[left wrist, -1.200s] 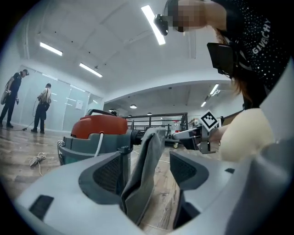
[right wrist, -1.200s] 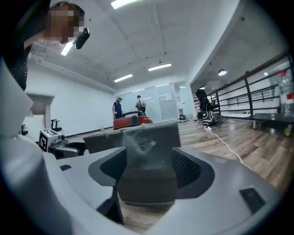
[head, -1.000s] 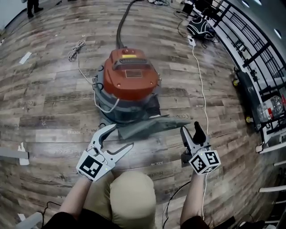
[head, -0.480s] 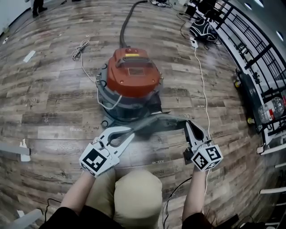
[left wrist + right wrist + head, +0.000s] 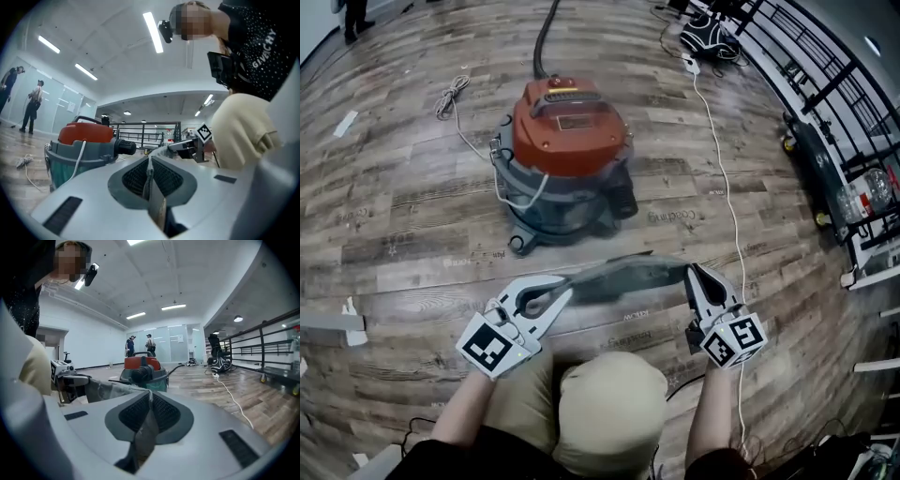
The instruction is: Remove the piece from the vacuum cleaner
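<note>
The vacuum cleaner point(image 5: 567, 141) has an orange lid and a grey-green drum and stands on the wood floor ahead of me. A flat grey fabric piece point(image 5: 619, 277) hangs stretched between my two grippers, clear of the vacuum's base. My left gripper point(image 5: 565, 291) is shut on its left end, and the thin fabric edge point(image 5: 152, 197) is pinched between the pads. My right gripper point(image 5: 692, 273) is shut on the right end, where the grey fabric point(image 5: 145, 432) runs down between its pads. The vacuum's black inlet port point(image 5: 140, 373) faces me.
A black hose point(image 5: 546, 37) leads away behind the vacuum. A white cable point(image 5: 722, 169) crosses the floor on the right, and a coiled cord point(image 5: 450, 94) lies at left. A black railing point(image 5: 825, 84) borders the right side. My beige knee point(image 5: 609, 403) is just below the grippers.
Both grippers went from open beside the grey piece at the vacuum's base to shut on it. They have drawn it back toward me, away from the vacuum.
</note>
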The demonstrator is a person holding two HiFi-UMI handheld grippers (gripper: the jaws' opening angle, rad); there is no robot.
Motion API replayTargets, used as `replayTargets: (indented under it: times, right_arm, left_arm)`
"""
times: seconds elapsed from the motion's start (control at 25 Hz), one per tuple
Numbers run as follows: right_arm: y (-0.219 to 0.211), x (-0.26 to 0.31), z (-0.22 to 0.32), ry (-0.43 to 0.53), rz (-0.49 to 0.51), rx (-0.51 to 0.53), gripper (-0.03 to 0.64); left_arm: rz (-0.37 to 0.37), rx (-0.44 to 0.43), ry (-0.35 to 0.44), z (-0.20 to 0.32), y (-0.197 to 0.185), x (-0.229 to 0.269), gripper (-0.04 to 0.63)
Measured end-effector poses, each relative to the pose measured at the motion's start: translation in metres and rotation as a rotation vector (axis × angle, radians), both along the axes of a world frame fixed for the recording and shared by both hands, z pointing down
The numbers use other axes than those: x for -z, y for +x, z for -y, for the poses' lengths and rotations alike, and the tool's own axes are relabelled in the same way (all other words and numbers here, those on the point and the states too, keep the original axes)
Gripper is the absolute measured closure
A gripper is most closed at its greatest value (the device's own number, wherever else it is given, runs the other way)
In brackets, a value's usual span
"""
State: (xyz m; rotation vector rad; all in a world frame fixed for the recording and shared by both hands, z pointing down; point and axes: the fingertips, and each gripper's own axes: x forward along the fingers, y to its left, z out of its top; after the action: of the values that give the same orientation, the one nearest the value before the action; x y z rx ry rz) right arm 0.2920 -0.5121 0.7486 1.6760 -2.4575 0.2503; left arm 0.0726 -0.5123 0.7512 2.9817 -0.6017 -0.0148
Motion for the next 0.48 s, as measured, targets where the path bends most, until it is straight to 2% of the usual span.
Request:
replayTargets:
  times: [0.12, 0.16, 0.2, 0.24, 0.32, 0.4, 0.48]
  right_arm:
    - [-0.009, -0.007, 0.005, 0.017, 0.116, -0.012, 0.581]
    - [-0.011, -0.012, 0.005, 0.003, 0.15, -0.017, 0.534]
    - [-0.011, -0.02, 0.003, -0.022, 0.176, -0.024, 0.419]
    - [-0.01, -0.028, 0.0, -0.044, 0.199, -0.041, 0.327]
    - [0.006, -0.039, -0.009, -0.049, 0.273, -0.129, 0.31]
    - [0.031, -0.046, -0.02, -0.018, 0.434, -0.23, 0.31]
    - [0.044, -0.056, -0.031, -0.001, 0.581, -0.249, 0.311]
  left_arm:
    - [-0.014, 0.013, -0.012, 0.018, -0.003, -0.008, 0.56]
    - [-0.01, 0.018, -0.02, 0.024, -0.005, -0.012, 0.466]
    - [-0.012, 0.026, -0.033, 0.03, -0.009, -0.015, 0.309]
    - [-0.019, 0.042, -0.046, 0.035, -0.017, -0.018, 0.242]
    - [-0.045, 0.113, -0.074, 0.047, -0.045, -0.021, 0.219]
    - [-0.104, 0.229, -0.115, 0.062, -0.085, -0.026, 0.219]
    - [-0.172, 0.323, -0.174, 0.073, -0.121, -0.038, 0.219]
